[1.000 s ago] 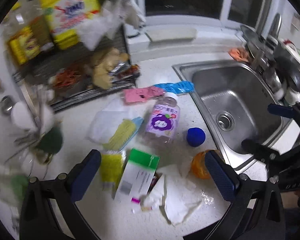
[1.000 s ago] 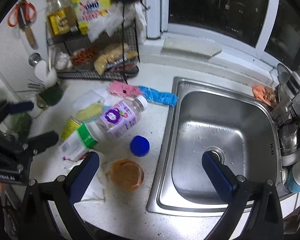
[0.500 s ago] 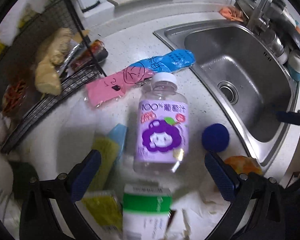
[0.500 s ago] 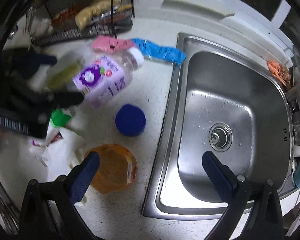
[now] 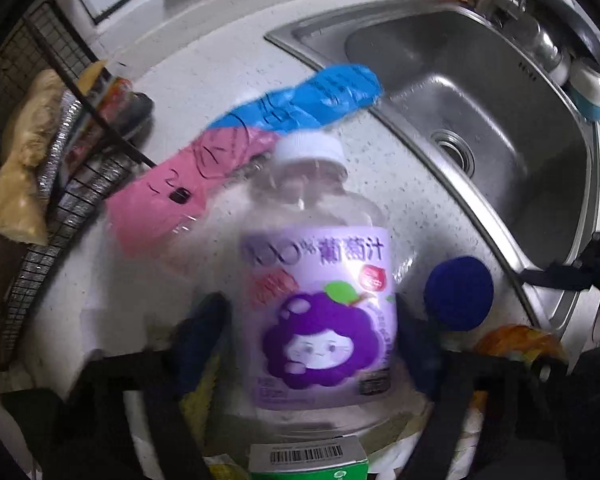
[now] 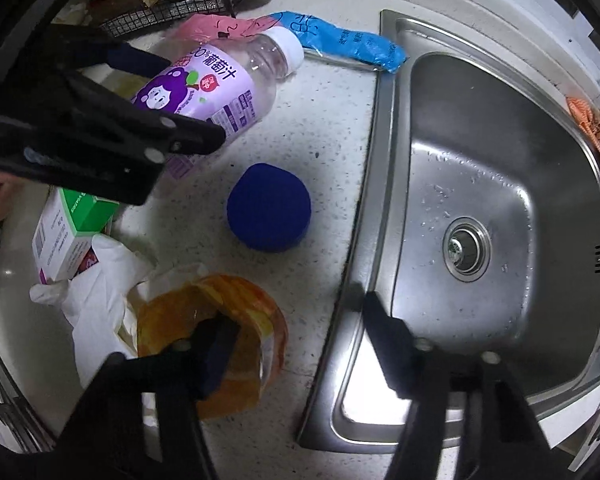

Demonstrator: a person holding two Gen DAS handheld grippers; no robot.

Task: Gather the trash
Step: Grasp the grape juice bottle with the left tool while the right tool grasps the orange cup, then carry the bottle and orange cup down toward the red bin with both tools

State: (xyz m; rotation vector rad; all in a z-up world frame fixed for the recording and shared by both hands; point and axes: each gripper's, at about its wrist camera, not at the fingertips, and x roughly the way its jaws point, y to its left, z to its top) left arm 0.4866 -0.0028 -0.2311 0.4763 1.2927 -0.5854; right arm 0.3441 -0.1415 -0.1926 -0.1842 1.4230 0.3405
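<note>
Grape-juice bottle point(image 5: 320, 300) lies on the tabletop point(image 5: 204, 80) between the left gripper point(image 5: 312, 340) jaws, white cap pointing away; clear, purple-labelled. Jaws closing, flanking it. Right gripper point(image 6: 300, 344) jaws closing, straddling an orange cup point(image 6: 240, 320).

The clear plastic juice bottle with purple label point(image 6: 216, 88) lies on its side on the speckled white countertop point(image 6: 324, 128), left of the stainless steel sink point(image 6: 500, 160). Behind its cap lie the pink plastic bag point(image 5: 172, 196) and, toward the sink, the blue plastic bag point(image 5: 312, 100). The round blue lid point(image 6: 269, 207) sits between bottle and sink. Nearer the camera lies the orange plastic cup point(image 6: 220, 340), touching crumpled white paper point(image 6: 96, 300) on its left; the green-and-white carton point(image 6: 66, 236) rests beside that paper.
</note>
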